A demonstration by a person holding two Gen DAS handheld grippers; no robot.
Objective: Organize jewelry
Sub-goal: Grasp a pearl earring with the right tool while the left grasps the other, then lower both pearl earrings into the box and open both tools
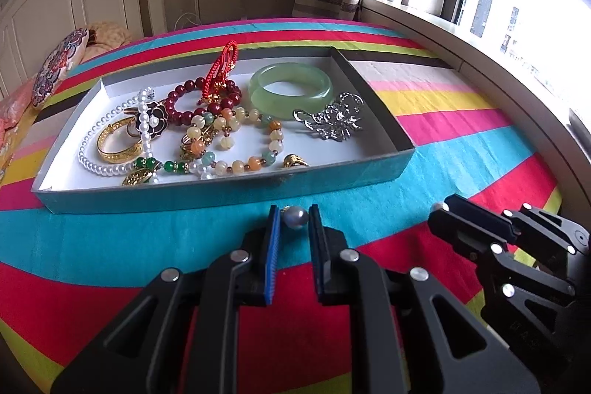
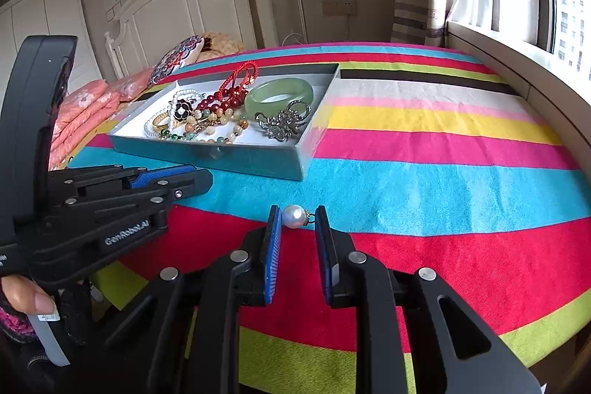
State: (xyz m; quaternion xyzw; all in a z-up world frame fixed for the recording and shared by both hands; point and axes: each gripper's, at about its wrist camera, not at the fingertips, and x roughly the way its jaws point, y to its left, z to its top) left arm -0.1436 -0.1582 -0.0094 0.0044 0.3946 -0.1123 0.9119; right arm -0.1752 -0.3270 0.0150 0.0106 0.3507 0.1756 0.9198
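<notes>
The box (image 1: pixel 221 198) sits on the striped bed (image 1: pixel 461 154) and already holds most of the jewelry, so it looks like the collecting place. Inside it, at the left end, a pearl string (image 1: pixel 88 157) loops round a gold bangle (image 1: pixel 110 143). Red beads (image 1: pixel 192 113) and mixed beads (image 1: pixel 255 161) tangle in the middle. A jade bangle (image 1: pixel 291 87) and a silver brooch (image 1: pixel 332 117) lie toward the right end, with bare floor left beside them.

Just in front of the box's near wall, the left gripper (image 1: pixel 294 215) has its tongs drawn narrow on a grey pearl (image 1: pixel 295 218), pinched at the very tips, probably to keep so small a thing in sight. To the right of it, a little farther from the box, the right gripper (image 2: pixel 297 215) is likewise closed narrowly on a white pearl (image 2: pixel 293 216) with a small gold fitting. The two look like a pair, likely bound for the box together.
</notes>
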